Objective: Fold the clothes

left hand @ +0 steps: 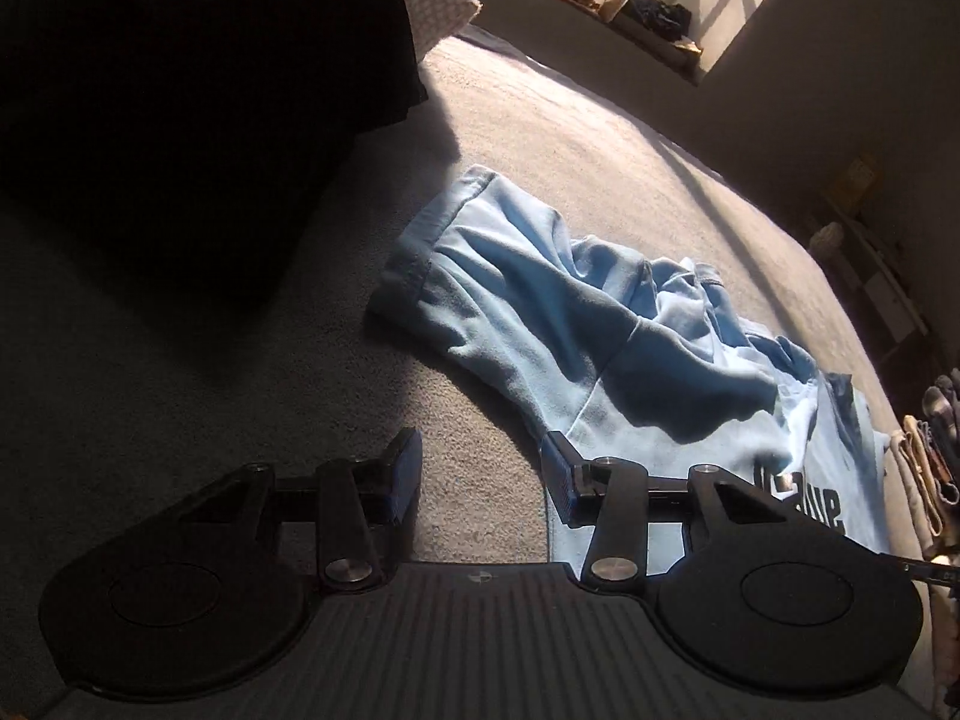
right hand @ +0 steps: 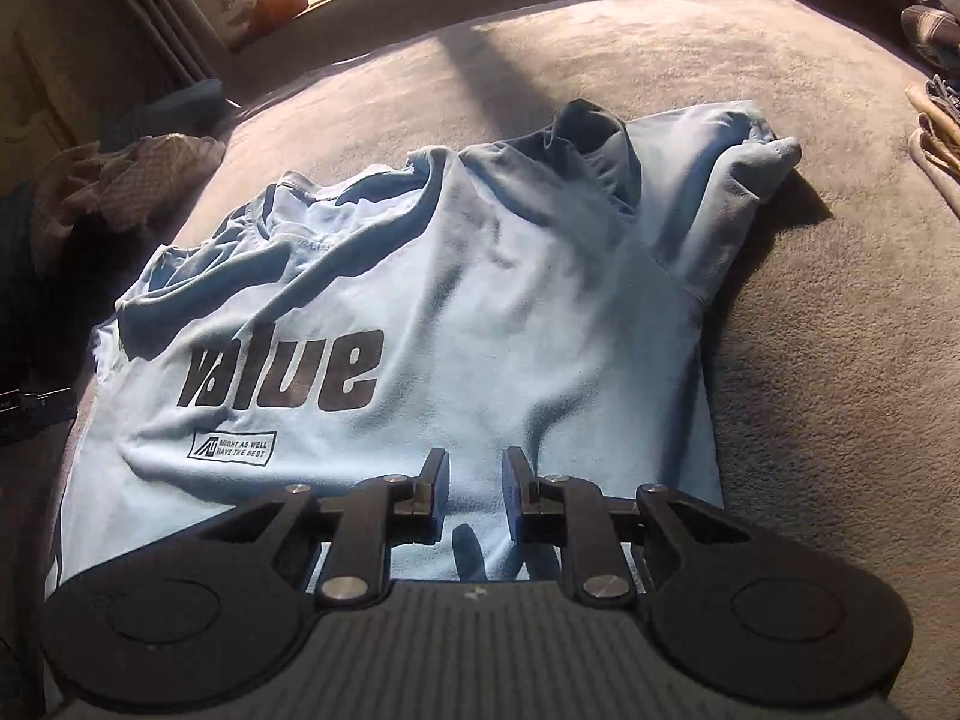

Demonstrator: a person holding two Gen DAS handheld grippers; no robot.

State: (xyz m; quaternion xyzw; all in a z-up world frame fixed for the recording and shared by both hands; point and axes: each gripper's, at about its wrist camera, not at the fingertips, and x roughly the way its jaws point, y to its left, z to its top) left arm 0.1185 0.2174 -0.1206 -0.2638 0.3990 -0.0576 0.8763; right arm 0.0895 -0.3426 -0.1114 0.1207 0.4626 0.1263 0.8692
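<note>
On the carpet lies a shirt (right hand: pixel 480 300); left tongs (left hand: pixel 480 480) and right tongs (right hand: pixel 475 495) both hover released.

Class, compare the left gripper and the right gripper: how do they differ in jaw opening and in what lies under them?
1. The left gripper has its jaws wide apart; the right gripper has a narrower gap, though it too is open.
2. The left gripper hangs over bare carpet at the T-shirt's edge; the right gripper sits over the T-shirt's body.

Shared: both are black, and neither grips anything.
</note>
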